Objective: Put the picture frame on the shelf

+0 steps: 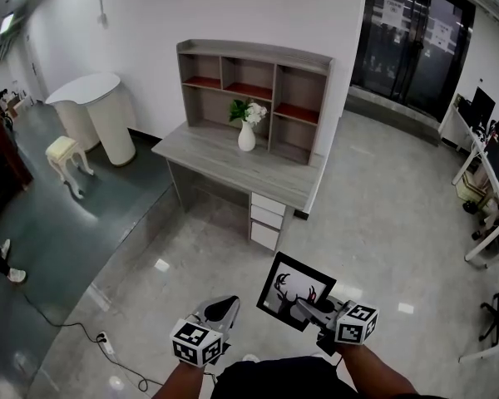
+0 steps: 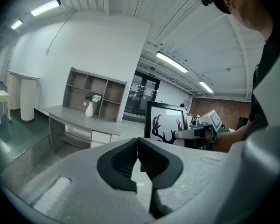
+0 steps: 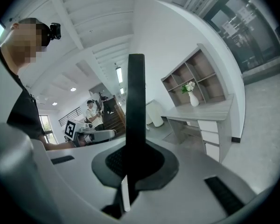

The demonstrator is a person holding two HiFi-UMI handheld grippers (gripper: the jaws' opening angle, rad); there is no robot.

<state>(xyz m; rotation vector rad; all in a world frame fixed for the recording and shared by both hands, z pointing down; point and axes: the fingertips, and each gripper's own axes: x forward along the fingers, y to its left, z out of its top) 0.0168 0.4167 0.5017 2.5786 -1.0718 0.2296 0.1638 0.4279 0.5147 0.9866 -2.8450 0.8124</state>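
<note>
The picture frame [image 1: 295,292] is black with a white mat and a dark antler print. My right gripper [image 1: 309,307] is shut on its lower right edge and holds it up over the floor, a few steps short of the desk. In the right gripper view the frame [image 3: 136,111] stands edge-on between the jaws. My left gripper [image 1: 219,309] hangs beside it at the left, shut and holding nothing. From the left gripper view the frame [image 2: 166,123] faces me, with the right gripper [image 2: 190,133] clamped on it. The grey shelf unit [image 1: 254,94] with open cubbies sits on the desk [image 1: 233,163].
A white vase of flowers [image 1: 247,127] stands on the desk in front of the shelf. White drawers [image 1: 266,221] hang under the desk's right end. A white round cabinet [image 1: 106,116] and stool [image 1: 66,160] are at the left. Glass doors [image 1: 412,44] and office desks are at the right. A cable [image 1: 91,335] crosses the floor.
</note>
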